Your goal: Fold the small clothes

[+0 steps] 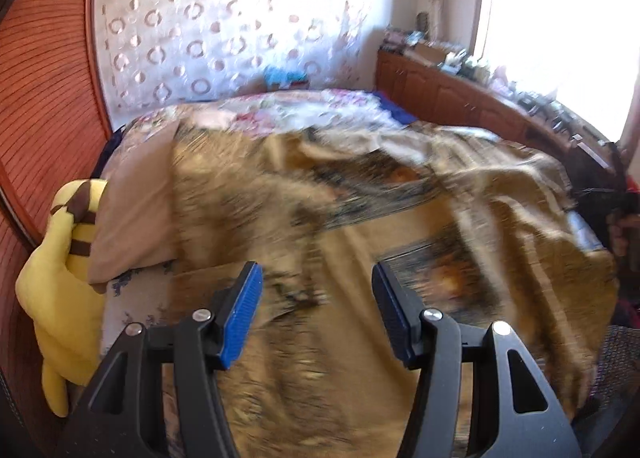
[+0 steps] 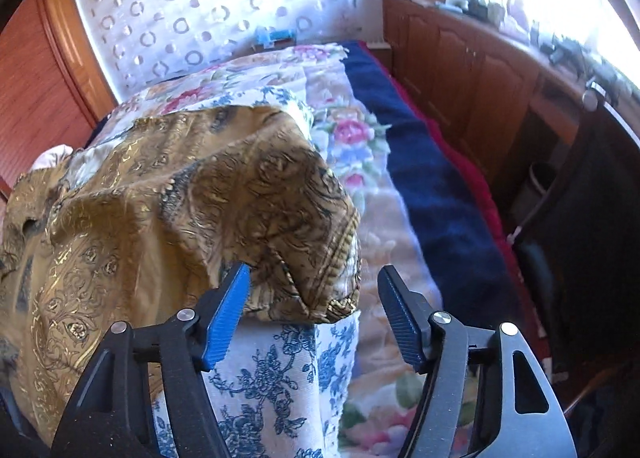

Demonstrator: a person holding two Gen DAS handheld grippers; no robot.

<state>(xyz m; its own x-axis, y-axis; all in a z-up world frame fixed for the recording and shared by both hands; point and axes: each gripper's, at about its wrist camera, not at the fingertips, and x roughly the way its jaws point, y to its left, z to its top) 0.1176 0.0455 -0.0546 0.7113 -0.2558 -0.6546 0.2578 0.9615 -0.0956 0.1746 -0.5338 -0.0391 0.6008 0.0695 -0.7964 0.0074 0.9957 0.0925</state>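
Note:
A golden-brown patterned cloth [image 1: 340, 218] lies spread and rumpled over the bed; the left wrist view is blurred. My left gripper [image 1: 316, 298] is open and empty, just above the cloth's near part. In the right wrist view the same cloth [image 2: 180, 198] has a folded-over corner with a gold trim [image 2: 344, 250] at its right edge. My right gripper [image 2: 314, 298] is open, its blue left finger pad [image 2: 224, 318] right by the cloth corner, nothing held.
A yellow plush toy [image 1: 60, 290] and a beige pillow [image 1: 136, 210] lie at the bed's left. A floral bedspread [image 2: 360, 162], a blue-flowered white sheet [image 2: 272, 378] and a navy blanket [image 2: 432, 186] cover the bed. A wooden cabinet [image 2: 472, 70] with clutter stands on the right under the window.

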